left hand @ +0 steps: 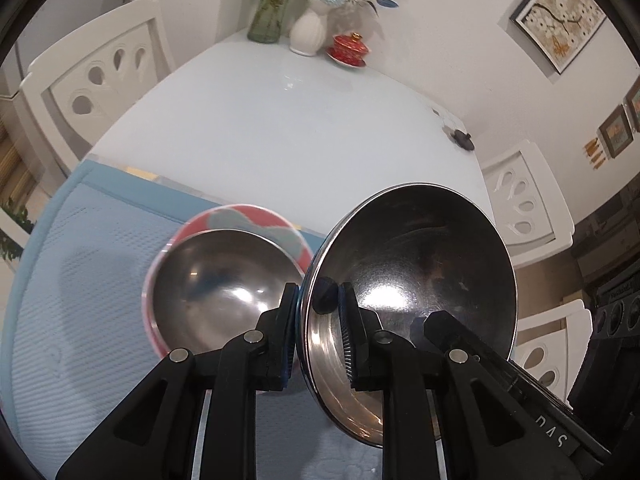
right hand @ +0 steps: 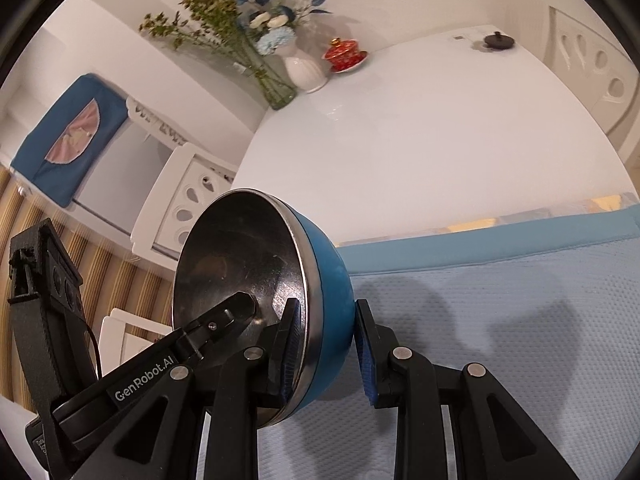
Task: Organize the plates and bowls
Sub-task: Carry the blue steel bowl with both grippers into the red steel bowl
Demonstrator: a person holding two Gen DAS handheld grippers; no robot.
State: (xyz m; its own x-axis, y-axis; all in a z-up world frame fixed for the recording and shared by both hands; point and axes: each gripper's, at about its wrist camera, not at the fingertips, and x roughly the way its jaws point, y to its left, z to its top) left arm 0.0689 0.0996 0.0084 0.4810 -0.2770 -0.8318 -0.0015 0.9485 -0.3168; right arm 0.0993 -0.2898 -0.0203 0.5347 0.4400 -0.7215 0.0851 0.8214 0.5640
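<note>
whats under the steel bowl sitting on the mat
A pink and grey patterned bowl holds the steel bowl nested inside it. Only its rim and side show; its inside is covered.

The blue bowl (right hand: 256,296) is showing a polished, finely scratched steel lining and matt blue shell; the waffle-textured cloth mat (right hand: 520,320) is looking matt.

White table (left hand: 280,128) against a pale wall (left hand: 452,20), white cut-out chairs (left hand: 96,76) around it. Flower vases (left hand: 307,32) stand at the far edge; framed pictures (left hand: 560,18) hang on the right.
</note>
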